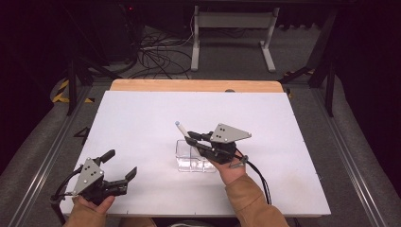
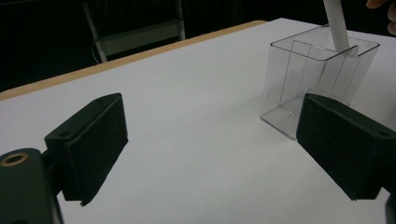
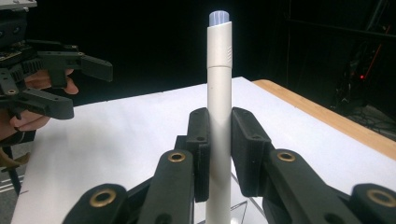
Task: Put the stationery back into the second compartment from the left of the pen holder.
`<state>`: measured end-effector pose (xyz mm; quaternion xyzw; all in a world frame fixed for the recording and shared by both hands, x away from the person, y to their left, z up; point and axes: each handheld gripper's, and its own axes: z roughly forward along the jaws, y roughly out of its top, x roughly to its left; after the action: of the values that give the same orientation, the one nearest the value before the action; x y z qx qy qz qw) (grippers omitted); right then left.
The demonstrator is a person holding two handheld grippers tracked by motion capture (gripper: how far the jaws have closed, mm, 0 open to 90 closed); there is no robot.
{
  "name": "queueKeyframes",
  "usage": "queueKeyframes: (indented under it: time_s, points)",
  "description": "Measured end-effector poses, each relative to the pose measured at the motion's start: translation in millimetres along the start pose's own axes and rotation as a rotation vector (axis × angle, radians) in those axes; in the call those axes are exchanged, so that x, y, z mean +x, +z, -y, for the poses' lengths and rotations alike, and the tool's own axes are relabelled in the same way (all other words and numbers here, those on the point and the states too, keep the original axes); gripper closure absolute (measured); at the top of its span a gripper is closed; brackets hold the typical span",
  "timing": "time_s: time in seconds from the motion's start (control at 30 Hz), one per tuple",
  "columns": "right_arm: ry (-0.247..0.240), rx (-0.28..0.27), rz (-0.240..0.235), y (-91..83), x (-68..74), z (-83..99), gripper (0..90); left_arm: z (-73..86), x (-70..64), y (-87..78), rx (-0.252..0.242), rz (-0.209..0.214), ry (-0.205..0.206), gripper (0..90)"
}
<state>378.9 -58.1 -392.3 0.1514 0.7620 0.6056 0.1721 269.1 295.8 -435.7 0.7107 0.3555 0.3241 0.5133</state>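
White table (image 1: 142,123); gripper-held (image 1: 196,142) pen (image 1: 184,132) upright, tip upward.

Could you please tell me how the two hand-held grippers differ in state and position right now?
The left hand-held gripper is open with nothing between its jaws, while the right hand-held gripper is shut on a white cylindrical pen. The left one sits near the table's front-left edge; the right one is over the clear plastic square container, pen reaching into it. Both have black jaws and grey triangular plates.
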Motion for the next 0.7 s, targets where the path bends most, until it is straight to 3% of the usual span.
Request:
queueKeyframes:
  time_s: [0.7]
  points:
    - [0.021, 0.044, -0.013, 4.9, 1.6, 14.6, 78.1, -0.3, 0.1, 0.3, 0.0, 0.002, 0.003, 9.5]
